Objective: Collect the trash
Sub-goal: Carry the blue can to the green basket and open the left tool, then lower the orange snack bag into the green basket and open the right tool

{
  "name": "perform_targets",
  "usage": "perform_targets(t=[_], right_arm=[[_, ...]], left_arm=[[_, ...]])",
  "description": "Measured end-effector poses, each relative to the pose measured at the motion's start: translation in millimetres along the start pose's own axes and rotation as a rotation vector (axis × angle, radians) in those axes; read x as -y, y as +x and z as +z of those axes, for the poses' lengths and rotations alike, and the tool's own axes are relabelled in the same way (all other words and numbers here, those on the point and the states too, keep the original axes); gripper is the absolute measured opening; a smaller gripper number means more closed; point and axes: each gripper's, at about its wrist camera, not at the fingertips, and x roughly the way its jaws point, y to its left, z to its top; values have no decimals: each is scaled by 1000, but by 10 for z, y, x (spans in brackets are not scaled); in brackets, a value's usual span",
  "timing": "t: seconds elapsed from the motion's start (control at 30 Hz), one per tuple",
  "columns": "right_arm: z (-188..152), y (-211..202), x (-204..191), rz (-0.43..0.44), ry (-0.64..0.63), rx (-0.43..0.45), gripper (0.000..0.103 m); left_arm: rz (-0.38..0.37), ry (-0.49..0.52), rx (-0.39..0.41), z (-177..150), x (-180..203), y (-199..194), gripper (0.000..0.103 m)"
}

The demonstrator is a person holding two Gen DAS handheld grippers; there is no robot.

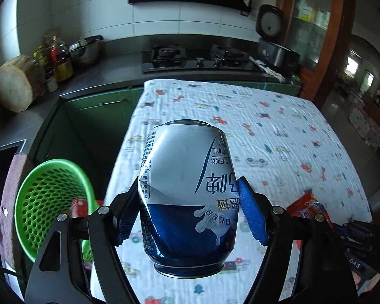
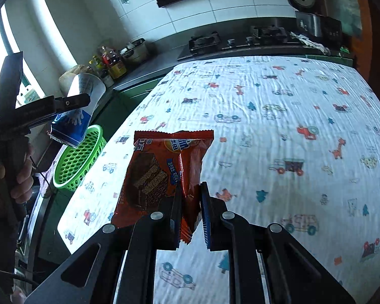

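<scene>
In the left wrist view, the left tongs (image 1: pixel 190 202) clamp a dented blue-and-white beer can (image 1: pixel 187 190), pads pressed into its sides, jaws about half spread around it. The can hangs above the counter (image 1: pixel 278 131) with its patterned cloth. A green basket (image 1: pixel 50 202) sits lower left, off the counter's edge, with a red item inside. A red wrapper (image 1: pixel 307 206) shows at the right.

In the right wrist view, the right tongs (image 2: pixel 191 212) are pinched tight on the red wrapper (image 2: pixel 162 174), held up over the cloth. At the left, a hand (image 2: pixel 22 177) holds the left tongs (image 2: pixel 63 111) with the beer can (image 2: pixel 78 106) just above the green basket (image 2: pixel 78 157).
</scene>
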Motion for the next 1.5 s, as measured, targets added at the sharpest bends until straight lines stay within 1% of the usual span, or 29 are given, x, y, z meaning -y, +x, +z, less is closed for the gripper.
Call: perform_targets(t=[0.17,0.33,0.4,0.47,0.6,0.7,0.93,1.07,1.23,1.43,1.5], right_arm=[[174,195,-387,60,-74,-6,14],[336,451,-818,114,-136,-21,14],[397,554,-971,130,-157,-29,14],[458,668,-1128,143,-178,-37,14],[585,894,-1449,165,-220,-56,14],[659,1065,-1688,184,-252,-71,14],[824,1489,-2226,223,-326,-103,14],[898,1745,-2513,238,-354,-121,14],[936,2021,-2790,241,-380,-141,14],[933,2368,-3021,227,-385,-185,15],[926,2478,-3076,245,-381,-211,15]], left_arm=[[116,-132,2,-119,-815,-154,72],[213,-248,-56,-288,-1642,-85,72],[223,-286,-82,-366,-1938,-15,72],[251,-319,-109,-452,-2186,61,72],[245,-376,-149,-591,-2557,217,73],[240,-404,-181,-681,-2710,333,73],[222,-453,-212,-889,-2948,454,73],[217,-475,-210,-946,-3039,442,74],[214,-504,-191,-980,-3150,338,74],[220,-529,-166,-1013,-3225,191,74],[217,-538,-160,-1032,-3245,155,74]])
